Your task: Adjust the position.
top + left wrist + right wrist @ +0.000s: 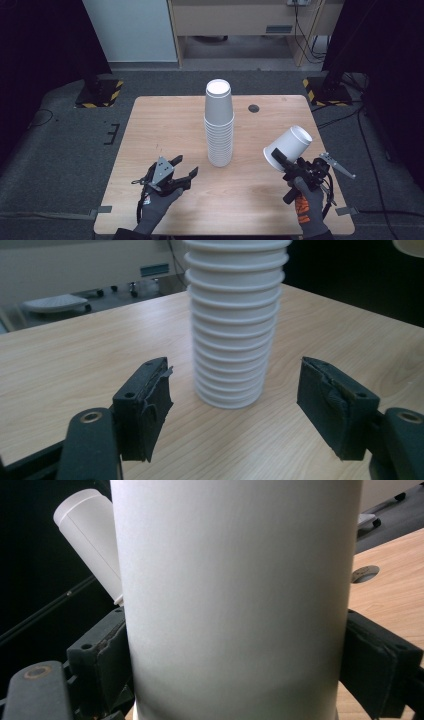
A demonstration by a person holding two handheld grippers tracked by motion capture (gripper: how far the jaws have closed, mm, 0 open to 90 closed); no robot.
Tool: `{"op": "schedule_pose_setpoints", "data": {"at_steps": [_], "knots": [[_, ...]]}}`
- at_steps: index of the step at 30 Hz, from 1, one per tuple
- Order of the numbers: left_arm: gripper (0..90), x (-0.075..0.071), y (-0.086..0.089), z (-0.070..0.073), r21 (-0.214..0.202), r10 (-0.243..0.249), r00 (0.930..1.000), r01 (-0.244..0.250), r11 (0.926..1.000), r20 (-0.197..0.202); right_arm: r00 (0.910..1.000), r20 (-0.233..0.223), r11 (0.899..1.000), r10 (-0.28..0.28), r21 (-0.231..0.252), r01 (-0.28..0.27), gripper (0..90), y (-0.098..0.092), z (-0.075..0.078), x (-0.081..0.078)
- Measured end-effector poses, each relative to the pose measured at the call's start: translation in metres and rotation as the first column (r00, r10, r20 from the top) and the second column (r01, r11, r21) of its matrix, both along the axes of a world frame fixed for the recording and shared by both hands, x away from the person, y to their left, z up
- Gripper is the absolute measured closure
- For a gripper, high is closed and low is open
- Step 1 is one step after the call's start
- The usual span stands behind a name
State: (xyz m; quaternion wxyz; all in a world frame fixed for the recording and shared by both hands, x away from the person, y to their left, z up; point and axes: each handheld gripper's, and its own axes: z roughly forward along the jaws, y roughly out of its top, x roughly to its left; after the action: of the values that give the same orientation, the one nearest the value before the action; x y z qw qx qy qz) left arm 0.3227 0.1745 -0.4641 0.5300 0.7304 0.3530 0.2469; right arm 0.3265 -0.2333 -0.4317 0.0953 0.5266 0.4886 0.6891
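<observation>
Between my right gripper's pads sits a single white cup, clamped on its side wall and tilted, lifted clear of the table. From the right gripper view the cup wall fills the gap, a pad pressed against it on each side. Whether the wall is dented under the pads I cannot tell at this range.

Ahead of my left gripper, whose jaws stand wide apart holding nothing, rises the stack of nested white cups. In the left gripper view the stack stands just beyond the fingertips, roughly centred in the gap and not touched.

Judgement: one cup is separated and carried; the step in hand is moving it relative to the stack, either away or back on top. The next move calls for light, steady pressure, since the thin wall should crush easily, and for the left jaws to steady the stack's base if needed.
</observation>
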Motion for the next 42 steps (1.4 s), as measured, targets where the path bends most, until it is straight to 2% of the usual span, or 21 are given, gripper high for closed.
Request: {"op": "schedule_pose_setpoints", "data": {"at_steps": [12, 16, 27, 42], "knots": [[31.0, 0.002, -0.032, 0.011, -0.008, -0.061, 0.9977, 0.061, 0.9981, 0.031, 1.0000, -0.001, 1.000, -0.002, 0.024, 0.002, 12.7, 0.001, 0.001, -0.002], [31.8, 0.002, -0.046, 0.014, -0.011, -0.087, 0.9955, 0.088, 0.9961, 0.037, 1.0000, -0.004, 0.999, 0.001, 0.032, -0.001, 12.7, 0.002, 0.000, -0.002], [34.3, 0.003, -0.071, 0.023, -0.022, -0.130, 0.9897, 0.132, 0.9911, 0.060, 0.9999, -0.011, 0.999, 0.009, 0.049, -0.009, 12.7, 0.003, 0.000, -0.002], [36.1, 0.007, -0.099, 0.023, -0.020, -0.174, 0.9813, 0.176, 0.9841, 0.083, 0.9997, -0.019, 0.998, 0.018, 0.057, -0.017, 12.6, 0.006, -0.002, -0.002]]}}
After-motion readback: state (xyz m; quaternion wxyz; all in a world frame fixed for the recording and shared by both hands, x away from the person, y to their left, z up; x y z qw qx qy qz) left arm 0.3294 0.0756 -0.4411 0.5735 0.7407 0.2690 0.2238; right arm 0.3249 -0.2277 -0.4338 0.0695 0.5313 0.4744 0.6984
